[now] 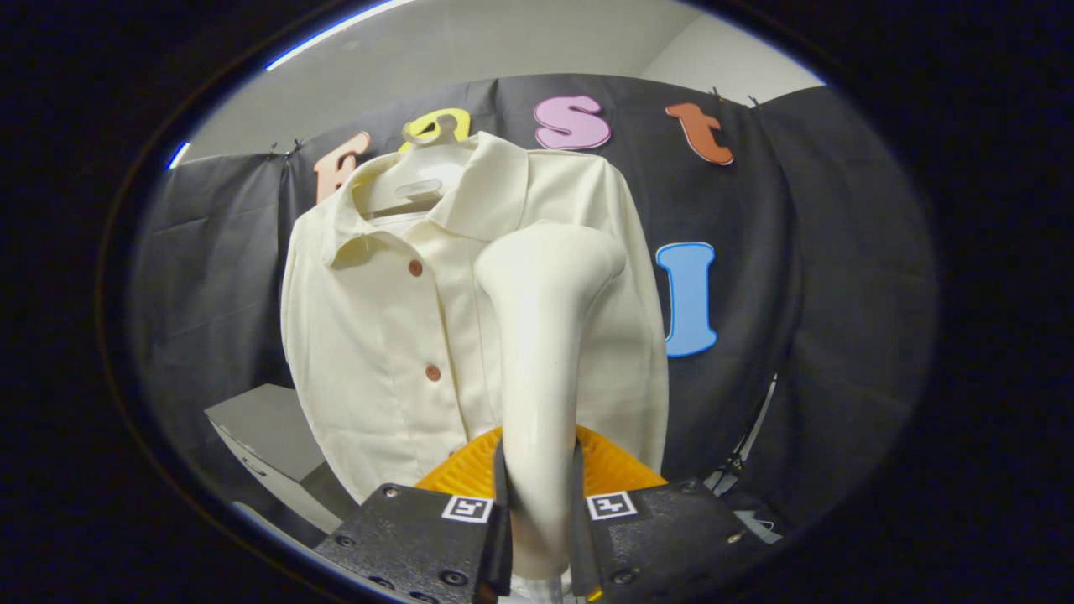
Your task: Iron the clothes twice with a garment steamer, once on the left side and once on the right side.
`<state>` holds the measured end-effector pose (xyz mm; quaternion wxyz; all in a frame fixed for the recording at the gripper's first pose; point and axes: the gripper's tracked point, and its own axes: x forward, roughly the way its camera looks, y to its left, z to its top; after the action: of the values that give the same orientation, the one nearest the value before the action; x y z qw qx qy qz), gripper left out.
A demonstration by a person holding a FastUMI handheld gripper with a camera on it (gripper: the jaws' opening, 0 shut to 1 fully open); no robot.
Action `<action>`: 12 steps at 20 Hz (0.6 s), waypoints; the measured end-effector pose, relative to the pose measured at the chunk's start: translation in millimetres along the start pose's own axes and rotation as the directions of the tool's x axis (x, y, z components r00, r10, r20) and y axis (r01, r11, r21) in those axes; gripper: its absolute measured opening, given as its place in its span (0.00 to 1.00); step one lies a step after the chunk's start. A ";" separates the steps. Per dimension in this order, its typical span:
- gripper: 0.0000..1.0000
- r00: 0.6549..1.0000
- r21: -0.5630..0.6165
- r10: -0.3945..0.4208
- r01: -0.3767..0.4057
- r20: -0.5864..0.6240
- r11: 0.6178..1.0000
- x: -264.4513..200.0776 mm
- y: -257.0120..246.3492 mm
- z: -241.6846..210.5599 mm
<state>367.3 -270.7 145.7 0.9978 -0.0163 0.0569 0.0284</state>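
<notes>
The gripper (539, 503) is closed on the garment steamer (544, 335), whose handle is pressed between both fingers. The steamer is held upright, with its widened head laid against the shirt (394, 319) (cream, with reddish-brown buttons), to one side of the button row. The shirt is hung on a white hanger (415, 186) before the booth wall. A ribbed orange part (470, 474) is seen just behind the fingers, below the shirt hem.
</notes>
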 end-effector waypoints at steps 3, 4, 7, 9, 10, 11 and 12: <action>0.27 0.999 -0.004 0.001 -0.001 -0.049 1.000 -5.1 -5.6 -35.8; 0.27 0.998 0.000 0.002 -0.002 -0.064 1.000 -6.8 -7.9 -48.9; 0.27 0.992 0.017 -0.005 0.007 -0.125 1.000 -11.8 -17.0 -89.7; 0.27 0.985 0.025 -0.008 0.012 -0.170 1.000 -16.8 -20.7 -116.0; 0.27 0.982 0.022 -0.003 0.007 -0.190 1.000 -19.8 -21.6 -126.8; 0.27 0.977 0.017 0.000 0.003 -0.211 1.000 -21.6 -22.7 -138.0; 0.27 0.974 0.017 0.002 0.002 -0.228 1.000 -22.6 -24.6 -148.2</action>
<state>329.7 -301.8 1.8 0.9848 -0.0111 0.1713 0.0261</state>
